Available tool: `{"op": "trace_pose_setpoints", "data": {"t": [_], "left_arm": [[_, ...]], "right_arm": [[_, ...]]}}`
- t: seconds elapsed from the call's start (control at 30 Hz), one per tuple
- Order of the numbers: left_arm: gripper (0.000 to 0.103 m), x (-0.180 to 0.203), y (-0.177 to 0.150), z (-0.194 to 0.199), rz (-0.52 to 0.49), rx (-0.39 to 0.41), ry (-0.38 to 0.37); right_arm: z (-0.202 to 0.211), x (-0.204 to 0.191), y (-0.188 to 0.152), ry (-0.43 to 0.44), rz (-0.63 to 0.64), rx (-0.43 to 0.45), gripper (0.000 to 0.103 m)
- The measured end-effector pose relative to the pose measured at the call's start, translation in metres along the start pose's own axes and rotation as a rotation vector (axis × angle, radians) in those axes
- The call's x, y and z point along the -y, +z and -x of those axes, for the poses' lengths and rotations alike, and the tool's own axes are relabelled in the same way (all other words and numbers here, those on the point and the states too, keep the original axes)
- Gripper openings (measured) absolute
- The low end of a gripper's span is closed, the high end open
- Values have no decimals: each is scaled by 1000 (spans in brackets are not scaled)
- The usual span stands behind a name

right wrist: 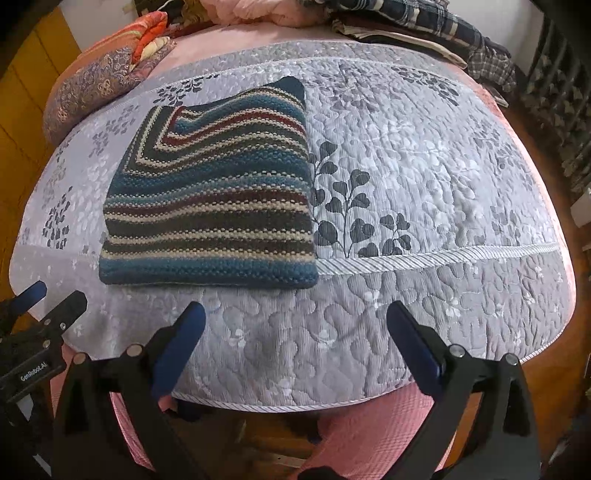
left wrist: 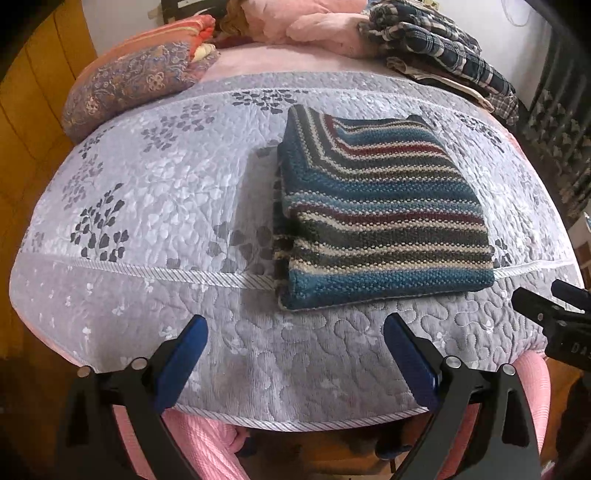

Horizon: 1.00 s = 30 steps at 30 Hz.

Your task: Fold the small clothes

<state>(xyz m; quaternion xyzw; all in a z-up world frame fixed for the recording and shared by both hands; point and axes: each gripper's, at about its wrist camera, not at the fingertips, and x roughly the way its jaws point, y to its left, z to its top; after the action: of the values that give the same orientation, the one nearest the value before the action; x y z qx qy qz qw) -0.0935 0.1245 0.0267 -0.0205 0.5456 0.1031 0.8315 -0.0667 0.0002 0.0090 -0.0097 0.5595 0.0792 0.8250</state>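
Two grippers, left [left wrist: 295, 332] and right [right wrist: 295, 321], both spread wide, holding nothing, above the quilt's [left wrist: 147, 192] near edge. Striped sweater [left wrist: 373, 210] lies folded flat on quilt, just ahead of both, untouched. Pillow [left wrist: 125, 85] far left.

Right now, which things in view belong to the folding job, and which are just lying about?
Job:
- striped knit, folded on the quilt
- left hand-held gripper, open
- right hand-held gripper, open

Lying about:
- floral pillow
- pink blanket
- plaid clothes
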Motion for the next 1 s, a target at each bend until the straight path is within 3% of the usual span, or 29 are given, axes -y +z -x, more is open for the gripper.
{"op": "trace_pose_setpoints", "data": {"t": [0.13,1.0], "left_arm": [[96,-1,0,-5,0,-12,11],[96,-6,0,-17,-9,-25,35]], "right_arm": [[-6,-3,3,-32,8,-21,98],[-15,-7,7,-26,-6,-30,99]]}}
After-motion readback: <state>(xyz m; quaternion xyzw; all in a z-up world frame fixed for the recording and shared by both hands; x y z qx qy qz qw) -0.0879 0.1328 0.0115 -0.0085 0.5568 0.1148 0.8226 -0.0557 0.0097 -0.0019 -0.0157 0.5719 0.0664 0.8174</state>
